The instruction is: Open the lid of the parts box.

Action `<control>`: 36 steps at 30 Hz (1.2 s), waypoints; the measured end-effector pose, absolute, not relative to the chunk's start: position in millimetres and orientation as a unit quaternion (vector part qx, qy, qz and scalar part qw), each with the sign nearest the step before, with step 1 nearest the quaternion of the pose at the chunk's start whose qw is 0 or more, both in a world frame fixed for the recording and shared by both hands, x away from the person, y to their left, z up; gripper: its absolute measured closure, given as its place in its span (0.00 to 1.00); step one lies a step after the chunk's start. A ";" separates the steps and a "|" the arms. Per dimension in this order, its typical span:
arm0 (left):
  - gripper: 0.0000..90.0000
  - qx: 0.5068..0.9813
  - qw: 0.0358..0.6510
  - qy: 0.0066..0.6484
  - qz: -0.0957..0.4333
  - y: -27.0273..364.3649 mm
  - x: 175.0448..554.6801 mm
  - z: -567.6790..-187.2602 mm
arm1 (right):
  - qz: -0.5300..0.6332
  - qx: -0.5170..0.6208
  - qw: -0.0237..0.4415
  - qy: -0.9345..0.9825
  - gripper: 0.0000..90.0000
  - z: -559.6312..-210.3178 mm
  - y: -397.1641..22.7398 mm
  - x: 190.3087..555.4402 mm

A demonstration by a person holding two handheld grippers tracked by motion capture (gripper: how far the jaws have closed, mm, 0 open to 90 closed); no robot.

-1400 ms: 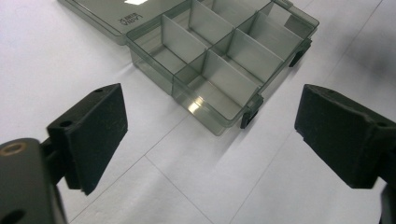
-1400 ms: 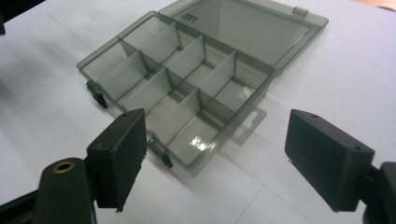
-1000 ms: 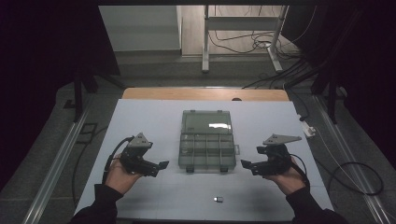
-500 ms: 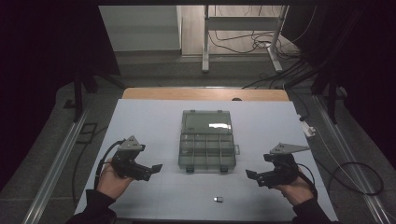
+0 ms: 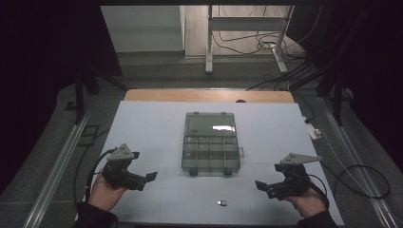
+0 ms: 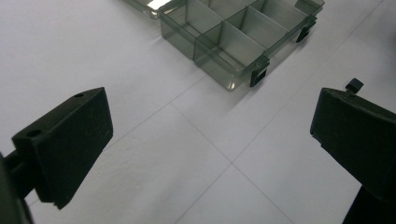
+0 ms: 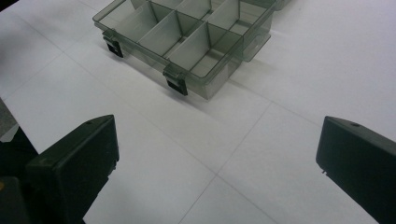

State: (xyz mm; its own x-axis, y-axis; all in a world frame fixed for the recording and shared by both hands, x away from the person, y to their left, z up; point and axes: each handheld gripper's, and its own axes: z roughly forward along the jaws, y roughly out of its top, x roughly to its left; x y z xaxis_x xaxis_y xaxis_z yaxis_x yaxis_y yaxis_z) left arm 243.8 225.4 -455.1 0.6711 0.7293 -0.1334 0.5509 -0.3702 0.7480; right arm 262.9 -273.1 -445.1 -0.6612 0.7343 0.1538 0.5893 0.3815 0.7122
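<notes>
holding my left gripper [image 5: 151, 176] low over the white table [image 5: 152, 128], i have its jaws spread wide with nothing between them. my right gripper [image 5: 260, 184] has just been opening and now stands released too, bare tabletop between its jaws. both point inward toward the clear compartment box [image 5: 210, 152], which lies between them at the middle of the table, lid folded back, well apart from either gripper. nearer to me, between the grippers, lies a small dark piece [image 5: 222, 203].
</notes>
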 end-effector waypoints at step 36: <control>0.00 0.807 0.413 0.397 0.144 247.8 195.8 -454.3 | 0.376 0.425 0.112 0.816 0.00 -440.4 -295.6 227.9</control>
